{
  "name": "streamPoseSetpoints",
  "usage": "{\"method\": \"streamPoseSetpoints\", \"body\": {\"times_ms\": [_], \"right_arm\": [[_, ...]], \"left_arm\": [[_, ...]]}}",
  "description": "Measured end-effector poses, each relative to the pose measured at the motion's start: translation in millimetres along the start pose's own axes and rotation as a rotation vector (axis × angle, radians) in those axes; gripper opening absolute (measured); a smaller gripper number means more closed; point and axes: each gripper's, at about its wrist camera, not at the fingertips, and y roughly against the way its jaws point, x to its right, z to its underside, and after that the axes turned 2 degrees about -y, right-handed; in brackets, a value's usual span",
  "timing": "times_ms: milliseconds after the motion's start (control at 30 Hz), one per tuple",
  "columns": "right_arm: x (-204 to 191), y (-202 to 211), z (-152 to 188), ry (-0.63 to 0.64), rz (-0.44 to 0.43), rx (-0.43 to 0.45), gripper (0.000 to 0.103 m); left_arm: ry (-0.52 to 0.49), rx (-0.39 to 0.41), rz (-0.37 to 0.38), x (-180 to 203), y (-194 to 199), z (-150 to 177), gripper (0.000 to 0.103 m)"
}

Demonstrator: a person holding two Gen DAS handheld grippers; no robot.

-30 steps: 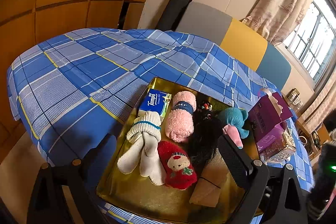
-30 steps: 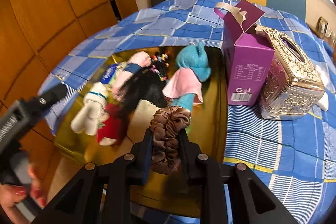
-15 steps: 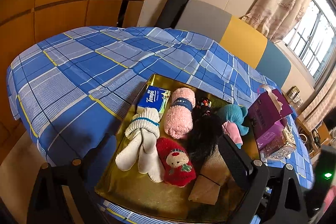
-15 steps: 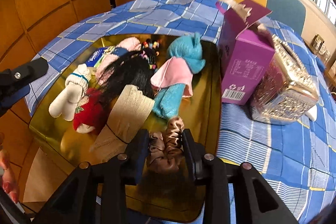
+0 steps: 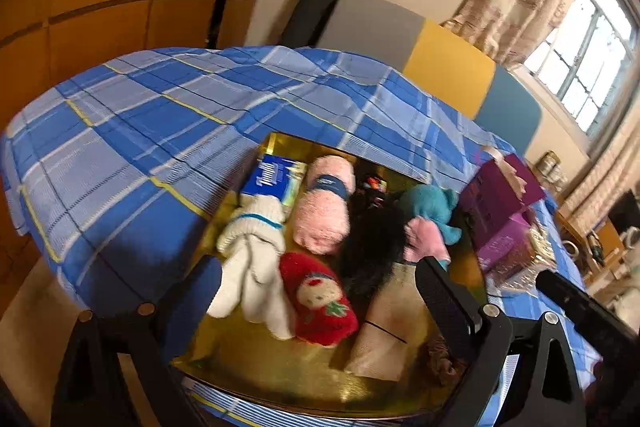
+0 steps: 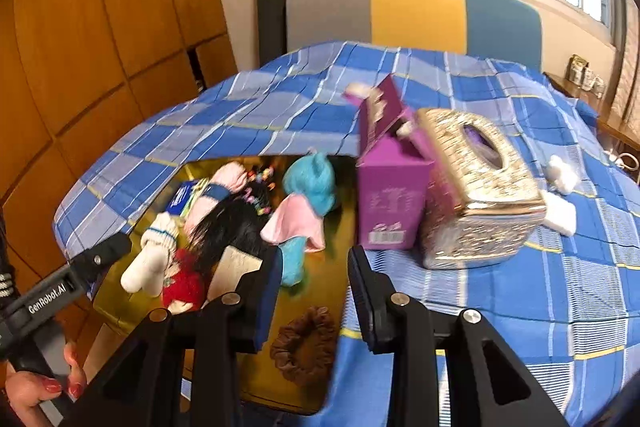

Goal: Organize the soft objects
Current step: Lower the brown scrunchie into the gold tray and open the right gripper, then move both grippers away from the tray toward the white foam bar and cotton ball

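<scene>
A brown scrunchie (image 6: 306, 345) lies free on the near end of the gold tray (image 6: 332, 287). My right gripper (image 6: 314, 259) hovers just above it, jaws apart and empty. The tray (image 5: 280, 379) also holds white socks (image 5: 248, 267), a red sock (image 5: 320, 303), a pink rolled towel (image 5: 324, 215), a tissue pack (image 5: 272, 179), a black hairpiece (image 5: 372, 247), a teal plush (image 5: 428, 203) and a beige cloth (image 5: 384, 327). My left gripper (image 5: 318, 267) stands wide open over the tray's near left edge, nothing between its fingers.
A purple carton (image 6: 392, 195) and a gold tissue box (image 6: 476, 195) stand right of the tray on the blue checked cloth (image 6: 520, 291). White pieces (image 6: 560, 211) lie further right. A hand (image 6: 40, 383) holds the left gripper's handle. A padded bench back (image 6: 416, 11) runs behind.
My right gripper let go of the scrunchie, which now lies on the tray, and has lifted and drawn back with its jaws parted. The left gripper has hardly shifted.
</scene>
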Motion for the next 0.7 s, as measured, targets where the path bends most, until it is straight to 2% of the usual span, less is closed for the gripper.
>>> {"method": "streamPoseSetpoints", "body": {"times_ms": [233,333,500,567,700], "right_arm": [[38.6,14.1,1.6,-0.053,0.053,0.007,0.035],[61.3,13.0,9.4,-0.070,0.088,-0.024,0.035],[107.1,-0.2,35.2,-0.108,0.142,-0.135,0.036],[129.2,-5.7,47.7,-0.138,0.156,-0.183,0.036],[172.9,-5.9,61.4,-0.194,0.195,-0.206,0.036]], "left_arm": [[-0.110,-0.030,0.089,31.7,-1.7,13.3,0.098],[-0.143,-0.043,0.135,44.9,1.3,20.0,0.098],[-0.228,-0.064,0.224,74.4,7.4,36.5,0.098],[-0.287,-0.077,0.267,93.0,10.3,44.8,0.098],[-0.395,-0.093,0.338,129.8,14.7,59.4,0.098]]}}
